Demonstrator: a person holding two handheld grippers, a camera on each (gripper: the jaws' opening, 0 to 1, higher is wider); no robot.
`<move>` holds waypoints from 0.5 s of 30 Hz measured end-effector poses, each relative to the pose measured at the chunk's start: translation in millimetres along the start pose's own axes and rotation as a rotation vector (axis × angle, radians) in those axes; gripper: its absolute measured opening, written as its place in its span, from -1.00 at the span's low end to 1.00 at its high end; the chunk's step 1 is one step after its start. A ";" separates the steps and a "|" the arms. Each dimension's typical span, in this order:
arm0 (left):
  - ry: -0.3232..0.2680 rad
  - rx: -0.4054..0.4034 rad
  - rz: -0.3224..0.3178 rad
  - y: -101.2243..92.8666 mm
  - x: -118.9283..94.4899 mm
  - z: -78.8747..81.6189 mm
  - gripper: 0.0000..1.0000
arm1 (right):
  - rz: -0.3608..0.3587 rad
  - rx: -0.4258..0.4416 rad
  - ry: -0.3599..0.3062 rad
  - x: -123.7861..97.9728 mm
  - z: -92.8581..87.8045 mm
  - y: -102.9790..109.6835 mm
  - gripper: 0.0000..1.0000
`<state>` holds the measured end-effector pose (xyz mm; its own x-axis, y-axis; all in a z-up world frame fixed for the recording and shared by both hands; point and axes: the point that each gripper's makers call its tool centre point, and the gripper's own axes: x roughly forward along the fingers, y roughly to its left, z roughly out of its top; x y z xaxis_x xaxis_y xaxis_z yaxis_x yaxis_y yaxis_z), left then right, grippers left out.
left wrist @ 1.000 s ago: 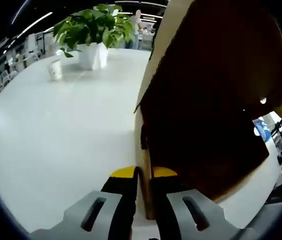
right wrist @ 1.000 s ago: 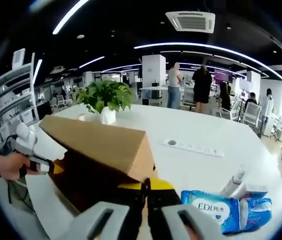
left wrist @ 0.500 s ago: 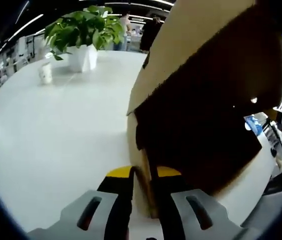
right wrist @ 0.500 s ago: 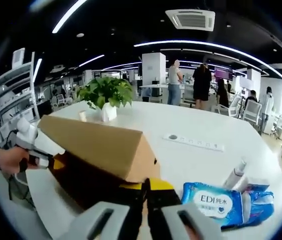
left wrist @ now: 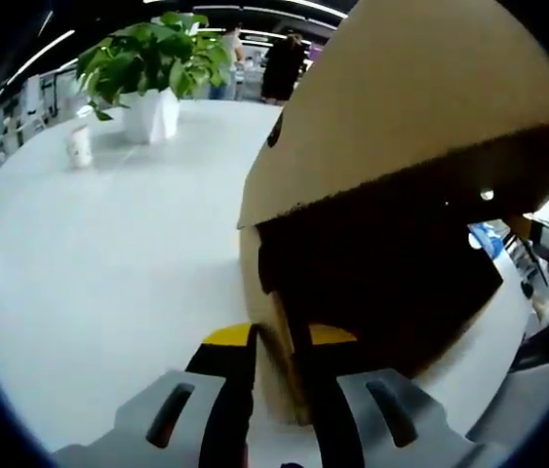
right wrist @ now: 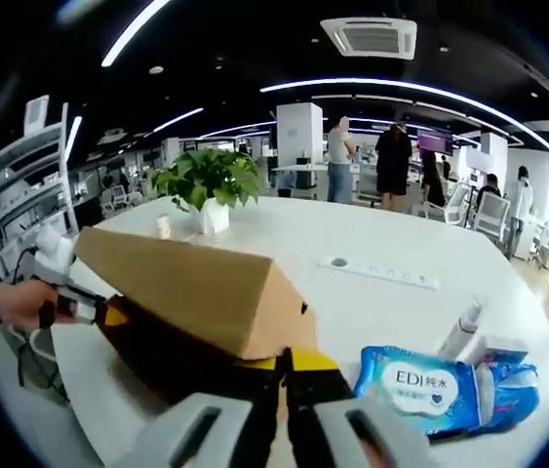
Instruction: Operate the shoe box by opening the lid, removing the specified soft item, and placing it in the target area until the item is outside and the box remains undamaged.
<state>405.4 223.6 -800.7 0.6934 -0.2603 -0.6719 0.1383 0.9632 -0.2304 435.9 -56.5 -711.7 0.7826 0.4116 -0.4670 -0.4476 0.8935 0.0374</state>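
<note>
The brown cardboard shoe box rises close in front of the left gripper view, tan outside above and dark inside below. My left gripper is shut on a thin cardboard edge of it. In the right gripper view the box lies lengthwise on the white table, and my right gripper is shut on its near end. At the far end a hand holds the left gripper. A blue soft wipes pack lies to the right of the box. What is inside the box is hidden.
A potted plant and a small cup stand far back on the white table. A power strip and a white bottle lie beyond the wipes pack. Several people stand in the background.
In the left gripper view the box's tan outside has swung over and covers more of the top. In the right gripper view the box and wipes pack have shifted only slightly. Both grippers stay shut.
</note>
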 end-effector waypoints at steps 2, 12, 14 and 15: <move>0.000 -0.001 -0.002 0.3 -0.5 -0.2 -0.65 | 0.001 -0.005 0.001 -1.2 -1.6 1.0 -1.00; -0.007 -0.005 -0.015 1.1 -4.6 -1.6 -0.65 | 0.028 0.052 0.052 -6.6 -33.4 7.3 -1.00; -0.010 -0.008 -0.015 1.6 -5.9 -1.9 -0.65 | 0.034 0.056 0.054 -6.7 -35.1 9.0 -1.00; -0.011 -0.009 -0.015 1.9 -6.4 -2.0 -0.65 | 0.036 0.056 0.056 -6.5 -35.8 9.2 -1.00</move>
<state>399.8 226.9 -798.2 0.6990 -0.2740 -0.6605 0.1424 0.9585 -0.2469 411.2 -57.3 -739.9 0.7405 0.4344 -0.5128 -0.4491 0.8875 0.1033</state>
